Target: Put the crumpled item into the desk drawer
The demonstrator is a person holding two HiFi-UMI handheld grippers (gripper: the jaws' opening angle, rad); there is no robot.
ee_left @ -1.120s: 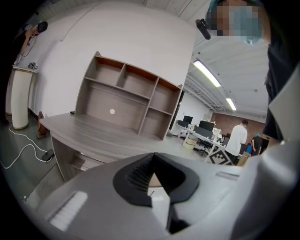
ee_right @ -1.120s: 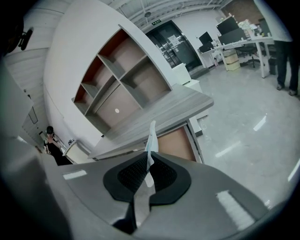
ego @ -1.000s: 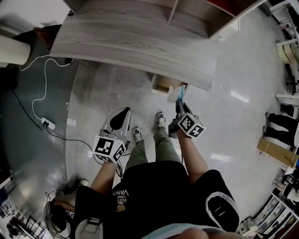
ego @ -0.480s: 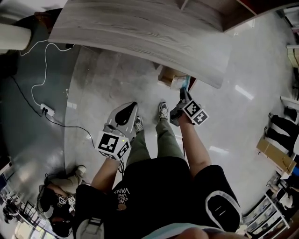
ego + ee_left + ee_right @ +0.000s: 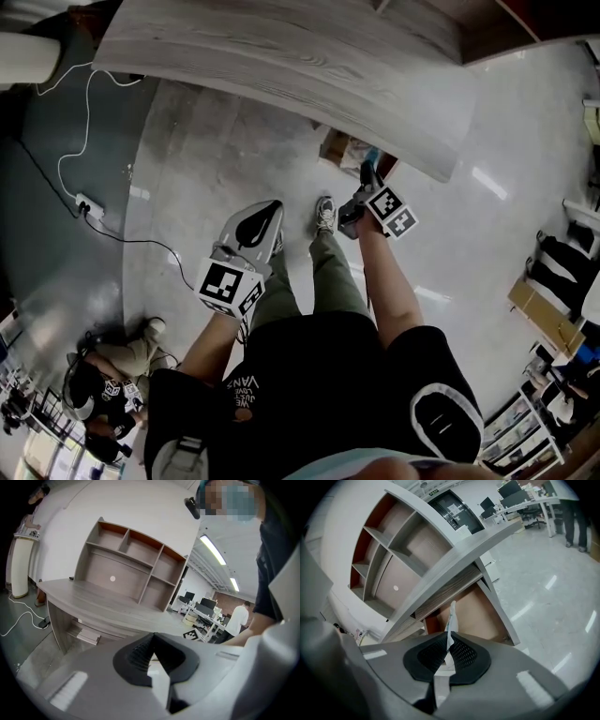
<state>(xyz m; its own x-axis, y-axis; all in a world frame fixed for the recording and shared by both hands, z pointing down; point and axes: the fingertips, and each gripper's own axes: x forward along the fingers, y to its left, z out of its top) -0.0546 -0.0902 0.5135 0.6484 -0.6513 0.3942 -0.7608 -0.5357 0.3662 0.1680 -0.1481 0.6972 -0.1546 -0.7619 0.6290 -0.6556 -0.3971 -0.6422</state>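
Observation:
The crumpled item point(image 5: 371, 157), a pale bluish-white scrap, sticks out of my right gripper point(image 5: 366, 176), which is shut on it. In the right gripper view the crumpled item point(image 5: 451, 616) stands up from between the black pads point(image 5: 464, 656). Just ahead of it is the open desk drawer point(image 5: 476, 611) with a brown inside, under the grey wood desk top point(image 5: 454, 564). In the head view the drawer point(image 5: 336, 145) shows below the desk point(image 5: 281, 66) edge. My left gripper point(image 5: 267, 208) hangs lower left, shut with nothing in it, its closed tips point(image 5: 152, 637) facing the desk.
A shelf unit point(image 5: 131, 569) stands on the desk. A white cable and power strip point(image 5: 89, 204) lie on the floor at left. A person point(image 5: 112, 366) crouches at lower left. My feet point(image 5: 324, 214) stand in front of the drawer. A cardboard box point(image 5: 539, 314) sits at right.
My right gripper has carried the crumpled item up toward the desk edge and the drawer. The left gripper has shifted slightly right. Both stay shut.

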